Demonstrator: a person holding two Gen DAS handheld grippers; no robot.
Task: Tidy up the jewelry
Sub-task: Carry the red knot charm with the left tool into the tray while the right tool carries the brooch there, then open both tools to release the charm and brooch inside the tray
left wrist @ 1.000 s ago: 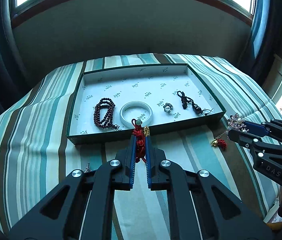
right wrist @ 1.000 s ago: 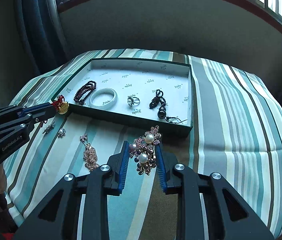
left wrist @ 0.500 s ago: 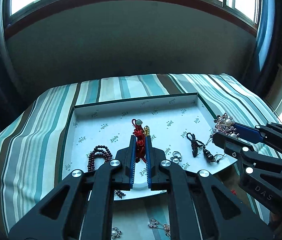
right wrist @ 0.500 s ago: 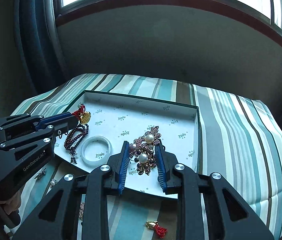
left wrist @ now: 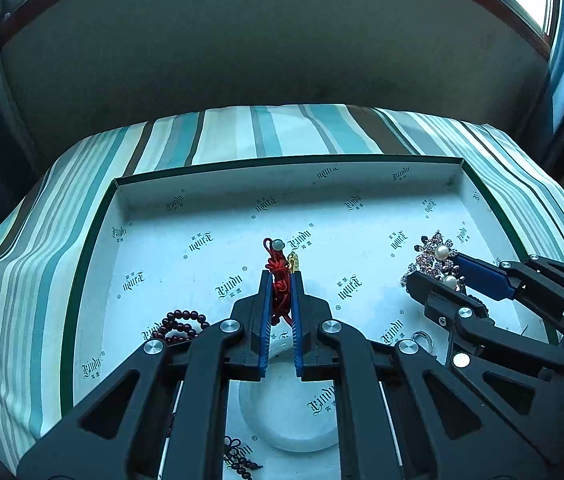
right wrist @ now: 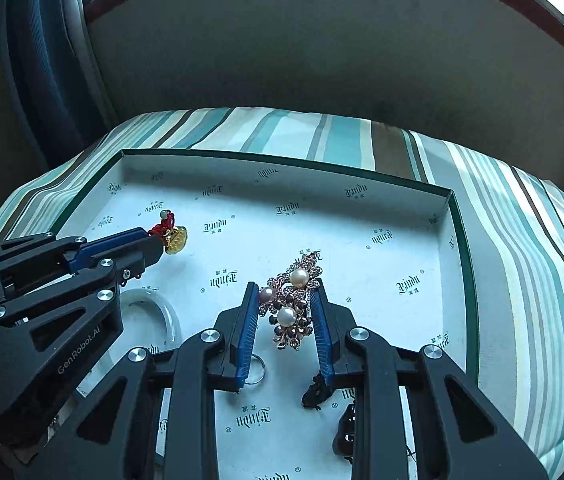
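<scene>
A shallow box with a white printed lining lies on the striped bed. My left gripper is shut on a red cord charm with a gold pendant, held over the lining's middle left. My right gripper is shut on a pearl and rhinestone brooch, held over the box's right half. Under the fingers lie a white bangle, a dark bead bracelet, a small ring and a black cord piece.
The box rests on a bed cover striped in teal, white and brown. A dark wall under windows rises behind the bed. A dark curtain hangs at the left in the right wrist view.
Both grippers moved forward and down from in front of the box to over its inside, each still holding its piece. The near box edge and the loose jewelry on the cover dropped out of view.
</scene>
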